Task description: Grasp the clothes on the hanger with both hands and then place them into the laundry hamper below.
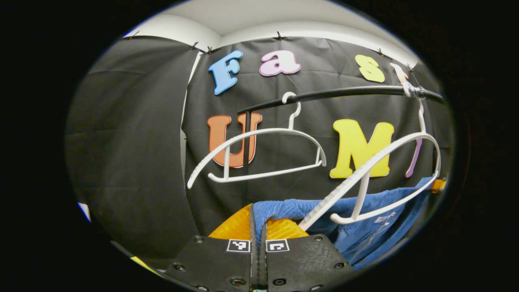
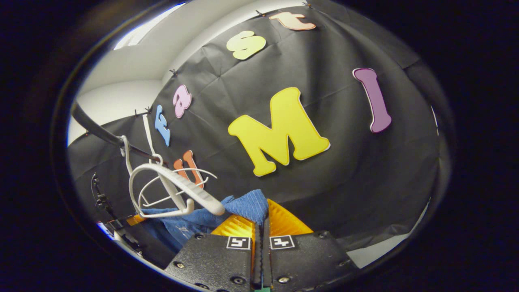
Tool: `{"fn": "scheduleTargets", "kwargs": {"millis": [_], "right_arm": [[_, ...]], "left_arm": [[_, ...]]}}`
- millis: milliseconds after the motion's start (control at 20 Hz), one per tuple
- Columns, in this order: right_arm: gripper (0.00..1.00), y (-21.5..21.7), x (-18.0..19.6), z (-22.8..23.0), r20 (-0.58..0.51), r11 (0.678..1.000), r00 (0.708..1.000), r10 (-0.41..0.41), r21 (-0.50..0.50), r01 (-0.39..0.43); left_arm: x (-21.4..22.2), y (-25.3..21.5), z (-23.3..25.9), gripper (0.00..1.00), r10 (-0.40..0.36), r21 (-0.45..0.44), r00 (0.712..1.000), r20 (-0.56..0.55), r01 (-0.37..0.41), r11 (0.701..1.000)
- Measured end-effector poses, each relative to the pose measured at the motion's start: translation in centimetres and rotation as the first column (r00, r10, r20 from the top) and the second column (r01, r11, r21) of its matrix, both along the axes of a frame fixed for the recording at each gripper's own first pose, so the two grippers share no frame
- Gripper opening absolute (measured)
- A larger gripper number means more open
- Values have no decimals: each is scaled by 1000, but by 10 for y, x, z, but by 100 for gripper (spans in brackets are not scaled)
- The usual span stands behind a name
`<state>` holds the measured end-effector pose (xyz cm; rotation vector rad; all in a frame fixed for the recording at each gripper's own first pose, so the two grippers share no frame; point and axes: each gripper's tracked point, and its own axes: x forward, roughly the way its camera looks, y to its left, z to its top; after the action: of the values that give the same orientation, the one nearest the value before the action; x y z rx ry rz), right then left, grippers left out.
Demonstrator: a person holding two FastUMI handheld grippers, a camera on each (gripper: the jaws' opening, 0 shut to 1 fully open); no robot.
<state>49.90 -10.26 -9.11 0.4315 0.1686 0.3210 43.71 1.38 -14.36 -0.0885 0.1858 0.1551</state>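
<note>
Both the left gripper point(image 1: 258, 227) and the right gripper point(image 2: 261, 221) have their fingers pinched tight on the blue cloth point(image 1: 284, 209) between their tips.

A staged recording booth, not a lived-in home: black cloth point(image 1: 134, 134) is clipped up as walls beneath a plain white ceiling point(image 1: 251, 20). A black clothes rail point(image 1: 344, 92) carries two white plastic hangers point(image 1: 259, 154), a laundry corner mocked up for demonstration.

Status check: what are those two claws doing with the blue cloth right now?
Left gripper shut on blue garment. Right gripper shut on it too. Garment off the white hanger, which overlaps it.
</note>
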Motion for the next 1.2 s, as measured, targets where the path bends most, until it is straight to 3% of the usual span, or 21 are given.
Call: {"fn": "scheduleTargets", "kwargs": {"millis": [350, 650, 950, 1200], "right_arm": [[4, 8, -19, -44, -74, 999, 997, 24, -33, -27], [4, 18, -50, -82, -146, 998, 989, 12, -58, -21], [4, 85, -96, -72, -145, 992, 987, 69, -93, -83], [4, 149, -122, -56, -123, 980, 982, 144, -121, -159]], "left_arm": [[-29, 7, -49, 0, 27, -34, 994, -103, -31, 999], [-58, -9, -87, 0, -8, -38, 984, -177, 1, 999], [-79, -55, -90, 4, -142, -37, 965, -219, 137, 990], [-86, -95, -67, 0, -269, -28, 940, -209, 270, 963]]}}
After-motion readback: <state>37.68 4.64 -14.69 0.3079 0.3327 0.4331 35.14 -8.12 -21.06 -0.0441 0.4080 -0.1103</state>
